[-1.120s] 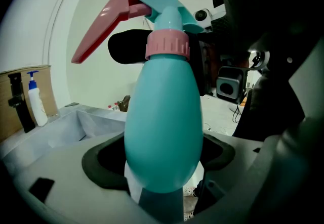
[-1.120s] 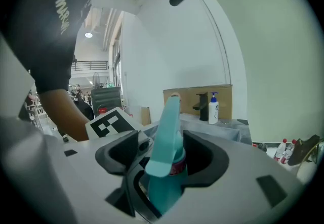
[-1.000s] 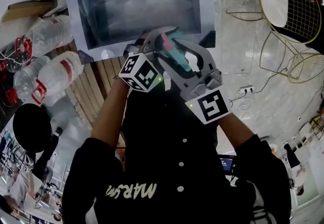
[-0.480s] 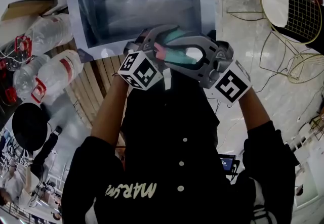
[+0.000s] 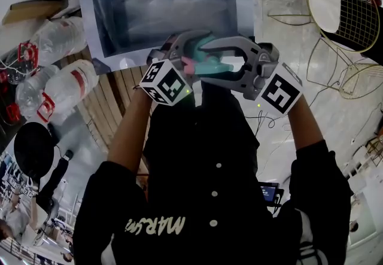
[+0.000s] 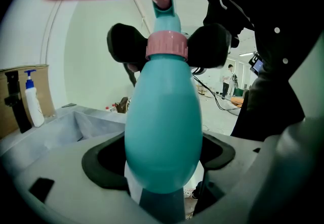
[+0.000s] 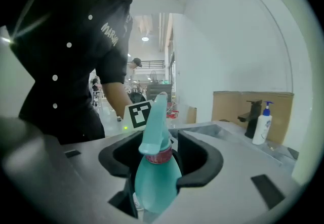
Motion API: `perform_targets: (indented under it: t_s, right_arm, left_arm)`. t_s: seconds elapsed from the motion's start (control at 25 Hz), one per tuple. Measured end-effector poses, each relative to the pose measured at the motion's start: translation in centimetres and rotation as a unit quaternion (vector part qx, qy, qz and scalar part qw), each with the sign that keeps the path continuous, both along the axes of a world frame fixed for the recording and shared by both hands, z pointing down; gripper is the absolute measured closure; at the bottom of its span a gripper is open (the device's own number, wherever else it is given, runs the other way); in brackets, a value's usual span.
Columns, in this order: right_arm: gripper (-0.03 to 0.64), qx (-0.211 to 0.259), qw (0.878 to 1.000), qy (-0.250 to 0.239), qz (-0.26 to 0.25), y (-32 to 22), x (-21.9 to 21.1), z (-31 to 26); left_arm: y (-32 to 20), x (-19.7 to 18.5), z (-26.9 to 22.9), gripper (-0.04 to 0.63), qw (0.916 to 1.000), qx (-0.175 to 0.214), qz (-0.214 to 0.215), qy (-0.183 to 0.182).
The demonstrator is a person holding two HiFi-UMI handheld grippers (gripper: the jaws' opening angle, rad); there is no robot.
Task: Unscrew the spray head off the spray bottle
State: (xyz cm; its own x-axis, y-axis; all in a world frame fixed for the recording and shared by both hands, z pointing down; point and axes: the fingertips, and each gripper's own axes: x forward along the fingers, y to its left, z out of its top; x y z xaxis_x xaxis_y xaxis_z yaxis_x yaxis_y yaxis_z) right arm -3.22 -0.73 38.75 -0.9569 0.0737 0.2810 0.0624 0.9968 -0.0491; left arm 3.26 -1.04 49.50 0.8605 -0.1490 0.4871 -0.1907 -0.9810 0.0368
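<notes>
A teal spray bottle with a pink collar is held up in front of my chest. My left gripper is shut on its rounded body near the base. My right gripper faces it from the other side, its black pads flanking the collar. Those jaws have just been opening, and the pads now stand slightly apart from the neck. The teal spray head rises above the collar between them.
A grey tub lies ahead, with clear plastic bottles to the left and wire chairs to the right. A pump soap bottle and a black tap stand by a cardboard box.
The right gripper has rolled round the bottle neck; its marker cube swung from below the bottle up to the right. The left gripper and the bottle stayed in place.
</notes>
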Motion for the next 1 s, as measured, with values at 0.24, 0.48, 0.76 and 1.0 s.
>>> perform_targets:
  t_s: [0.24,0.48,0.76,1.0]
  right_arm:
    - [0.351,-0.015,0.974,0.054,0.218,-0.8,2.7,0.1]
    - [0.352,-0.013,0.944,0.078,0.321,-1.3,1.8,0.7]
    - [0.459,0.019,0.972,0.039,0.23,-0.7,1.2,0.1]
    - [0.46,0.035,0.999,-0.012,0.006,-0.1,1.0,-0.5]
  left_arm:
    - [0.1,-0.1,0.2,0.19,1.0,0.0,-0.001,-0.001]
    - [0.0,-0.1,0.3,0.19,1.0,-0.002,-0.004,0.0]
    - [0.1,-0.1,0.3,0.19,1.0,-0.001,-0.001,-0.002]
    - [-0.1,0.0,0.1,0.19,1.0,0.0,0.008,0.003]
